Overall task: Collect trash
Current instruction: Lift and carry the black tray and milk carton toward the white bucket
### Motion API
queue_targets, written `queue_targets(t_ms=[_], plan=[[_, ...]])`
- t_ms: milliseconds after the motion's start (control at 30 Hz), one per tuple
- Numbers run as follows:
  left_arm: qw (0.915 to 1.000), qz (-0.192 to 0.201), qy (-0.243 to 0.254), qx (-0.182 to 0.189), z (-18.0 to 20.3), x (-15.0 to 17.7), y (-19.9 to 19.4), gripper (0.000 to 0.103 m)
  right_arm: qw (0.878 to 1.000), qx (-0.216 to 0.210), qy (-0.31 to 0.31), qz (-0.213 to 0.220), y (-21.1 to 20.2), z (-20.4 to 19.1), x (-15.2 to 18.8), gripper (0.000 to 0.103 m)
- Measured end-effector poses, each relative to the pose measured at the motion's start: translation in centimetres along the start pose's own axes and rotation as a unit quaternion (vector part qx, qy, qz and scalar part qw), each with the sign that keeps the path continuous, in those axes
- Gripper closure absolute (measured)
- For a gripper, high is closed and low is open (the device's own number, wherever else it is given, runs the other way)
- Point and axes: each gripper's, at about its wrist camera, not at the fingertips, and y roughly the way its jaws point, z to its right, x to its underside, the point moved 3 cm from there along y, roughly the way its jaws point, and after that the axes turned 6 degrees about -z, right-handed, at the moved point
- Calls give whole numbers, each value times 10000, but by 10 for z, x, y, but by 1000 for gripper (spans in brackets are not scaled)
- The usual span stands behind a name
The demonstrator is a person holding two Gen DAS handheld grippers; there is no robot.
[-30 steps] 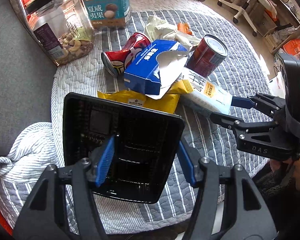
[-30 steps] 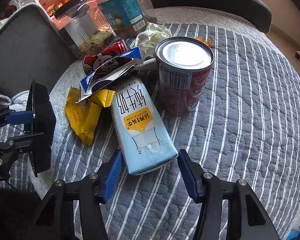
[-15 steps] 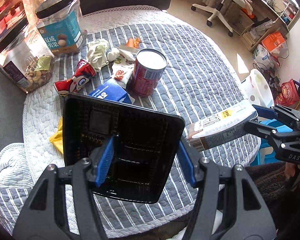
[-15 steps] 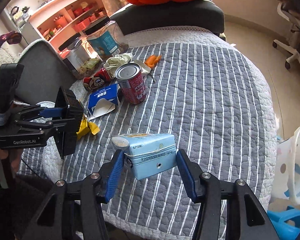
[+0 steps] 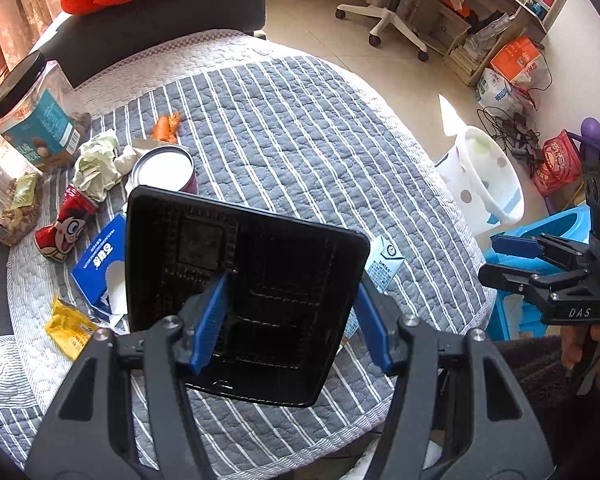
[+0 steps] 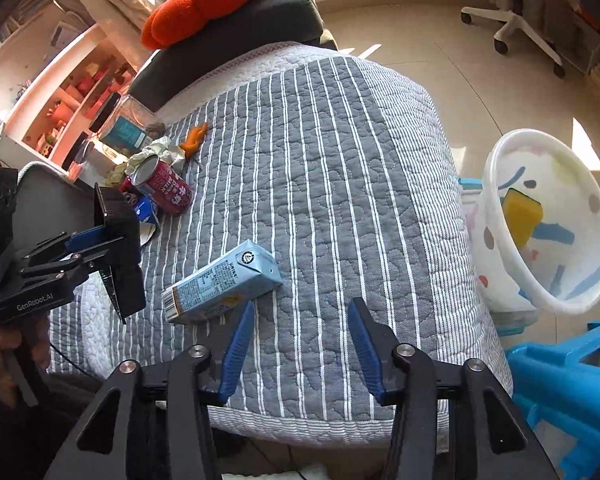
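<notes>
black tray (image 5: 259, 280) hides most of milk carton (image 6: 223, 284); left fingers (image 5: 209, 316) grip tray; right fingers (image 6: 239, 344) opening, empty.

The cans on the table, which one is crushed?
The red cartoon-face can near the nut jars is crumpled and lying over. The other, the red can with the silver lid, stands upright and undented.

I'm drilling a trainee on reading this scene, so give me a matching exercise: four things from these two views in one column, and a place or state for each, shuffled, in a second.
Things:
1. black tray
2. milk carton
3. red can
4. yellow sponge

Places or states:
A. inside the white basket beside the table
B. lying flat on the striped cloth, free of any jaws
C. clamped in the left gripper
D. standing among the litter at the far side

Pairs: 1-C, 2-B, 3-D, 4-A
</notes>
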Motion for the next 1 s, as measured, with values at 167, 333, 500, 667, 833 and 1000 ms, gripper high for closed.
queue_targets(t_ms=[167,333,500,667,833,1000], plan=[[9997,-39,-150,-205,-20,9,0,40,9977,-449,353,-365,23,-13,-4,26],[9982,-167,-355,-442,-54,29,0,40,9950,-525,524,-668,57,-45,-15,26],[9960,-295,-486,-689,-82,52,1,40,9933,-406,719,-805,90,-65,-26,26],[9945,-414,-510,-811,-98,70,3,40,9929,-177,895,-766,112,-74,-35,26],[9947,-458,-493,-783,-102,77,2,40,9953,107,685,-681,124,-86,-41,54],[9966,-299,-392,-665,-93,71,-4,40,9984,351,173,-407,114,-101,-43,65]])
